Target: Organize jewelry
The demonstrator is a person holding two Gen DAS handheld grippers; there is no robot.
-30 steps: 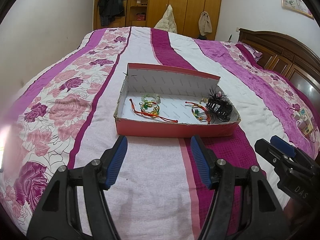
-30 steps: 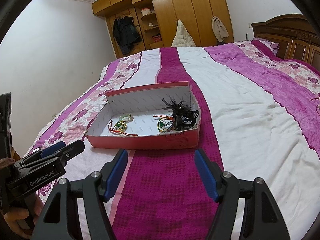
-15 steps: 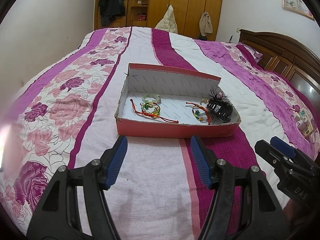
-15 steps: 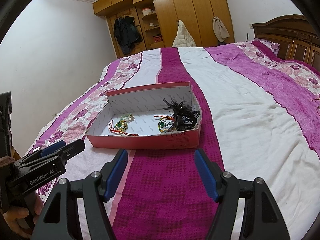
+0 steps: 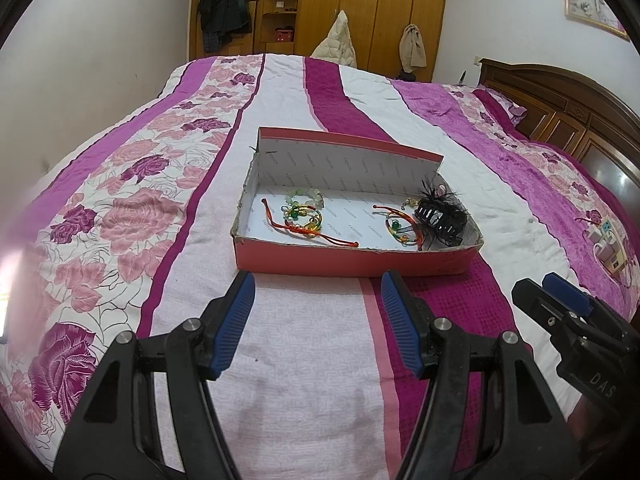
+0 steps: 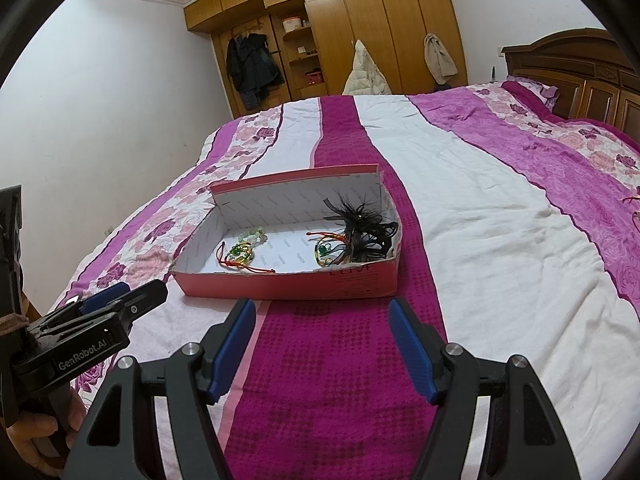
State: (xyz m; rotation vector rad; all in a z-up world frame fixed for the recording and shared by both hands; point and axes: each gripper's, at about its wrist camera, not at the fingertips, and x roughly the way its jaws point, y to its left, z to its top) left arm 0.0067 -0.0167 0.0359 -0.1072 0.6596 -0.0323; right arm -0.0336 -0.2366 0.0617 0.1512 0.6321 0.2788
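Bedspread [image 5: 192, 208] holds red box [image 5: 352, 258], long axis running left-right.

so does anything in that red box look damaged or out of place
The red box has a ragged, torn top edge on its front wall and near-left corner. The black feathered hair clip lies among the bracelets, tangled against one.

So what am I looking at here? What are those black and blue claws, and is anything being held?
Those claws are hand-held grippers, one in each of a person's hands, each carrying a camera that looks along its fingers. One picture is from the left gripper, the other from the right gripper. Both are open and hold nothing. Ahead, on the bed, sits a red box containing a red-cord beaded bracelet, a second bracelet and a black feathered hair clip.
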